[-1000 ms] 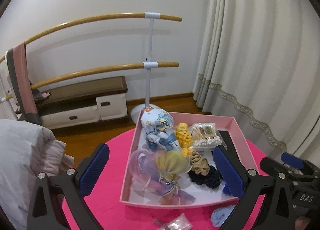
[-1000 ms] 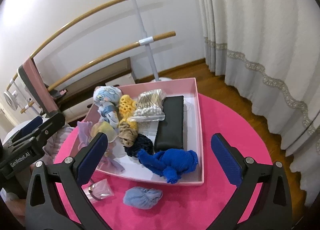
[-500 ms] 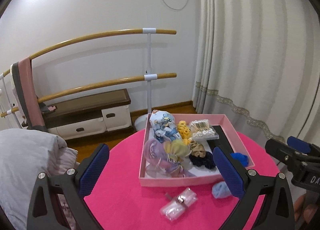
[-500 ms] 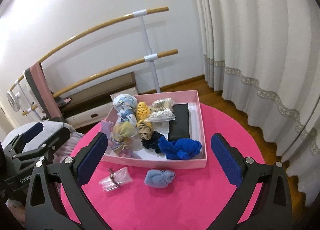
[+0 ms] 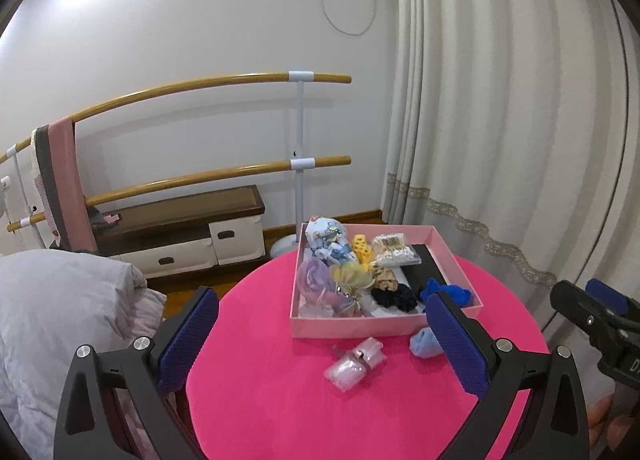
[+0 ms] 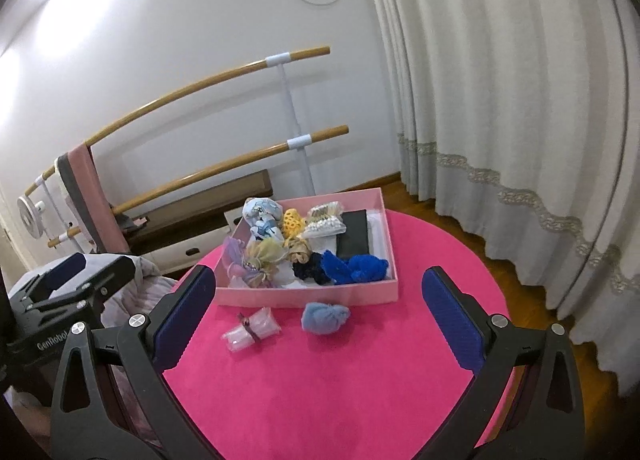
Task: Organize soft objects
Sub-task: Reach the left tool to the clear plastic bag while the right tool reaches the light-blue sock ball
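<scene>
A pink box [image 6: 308, 297] [image 5: 352, 327] stands on the round pink table [image 6: 340, 380] [image 5: 280, 380]. It holds several soft things: a bright blue cloth [image 6: 356, 266] [image 5: 444, 290], dark, tan and yellow scrunchies, a pastel bow and a printed bundle. A light blue soft ball [image 6: 324, 317] [image 5: 424, 343] and a clear plastic packet [image 6: 250, 328] [image 5: 356, 358] lie on the table in front of the box. My left gripper [image 5: 324, 344] and right gripper [image 6: 316, 320] are both open, empty, held above the table's near side.
A ballet barre [image 5: 296, 163] and a low cabinet [image 5: 180, 236] stand against the far wall. A cream curtain [image 6: 500, 99] hangs at the right. A grey quilt [image 5: 60, 308] lies left of the table. The box also holds a cotton swab pack [image 6: 326, 221] and a black case [image 6: 352, 238].
Both grippers have pulled back and up from the box, so the box looks smaller and more of the table shows. The bright blue cloth stays in the box.
</scene>
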A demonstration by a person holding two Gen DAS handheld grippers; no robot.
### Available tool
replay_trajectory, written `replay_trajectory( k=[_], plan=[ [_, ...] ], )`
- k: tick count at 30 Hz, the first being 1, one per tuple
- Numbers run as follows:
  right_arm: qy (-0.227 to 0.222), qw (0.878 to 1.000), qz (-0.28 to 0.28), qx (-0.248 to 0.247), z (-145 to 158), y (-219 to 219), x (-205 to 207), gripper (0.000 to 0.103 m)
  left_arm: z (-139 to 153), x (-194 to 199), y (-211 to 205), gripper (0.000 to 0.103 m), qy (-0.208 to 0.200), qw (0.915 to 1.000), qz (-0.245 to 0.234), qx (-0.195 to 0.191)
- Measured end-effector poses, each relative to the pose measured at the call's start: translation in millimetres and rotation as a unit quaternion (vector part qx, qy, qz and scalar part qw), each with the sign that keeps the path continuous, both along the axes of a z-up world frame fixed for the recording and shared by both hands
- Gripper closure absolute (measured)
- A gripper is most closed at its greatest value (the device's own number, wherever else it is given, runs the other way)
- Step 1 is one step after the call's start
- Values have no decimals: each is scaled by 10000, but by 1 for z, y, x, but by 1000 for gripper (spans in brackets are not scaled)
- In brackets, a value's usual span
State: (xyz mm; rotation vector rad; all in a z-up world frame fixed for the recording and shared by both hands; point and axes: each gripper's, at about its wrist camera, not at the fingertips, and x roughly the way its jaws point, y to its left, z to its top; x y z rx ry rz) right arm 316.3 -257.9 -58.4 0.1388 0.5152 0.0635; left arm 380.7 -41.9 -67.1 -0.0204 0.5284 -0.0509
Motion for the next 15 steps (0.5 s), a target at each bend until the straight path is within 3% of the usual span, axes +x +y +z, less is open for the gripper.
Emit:
replay_trajectory(
  k=[15],
  plan=[
    [-248, 9993, -180, -218, -6, 8, -53, 0, 2, -78, 20, 0, 98, 9997, 143, -186]
  ],
)
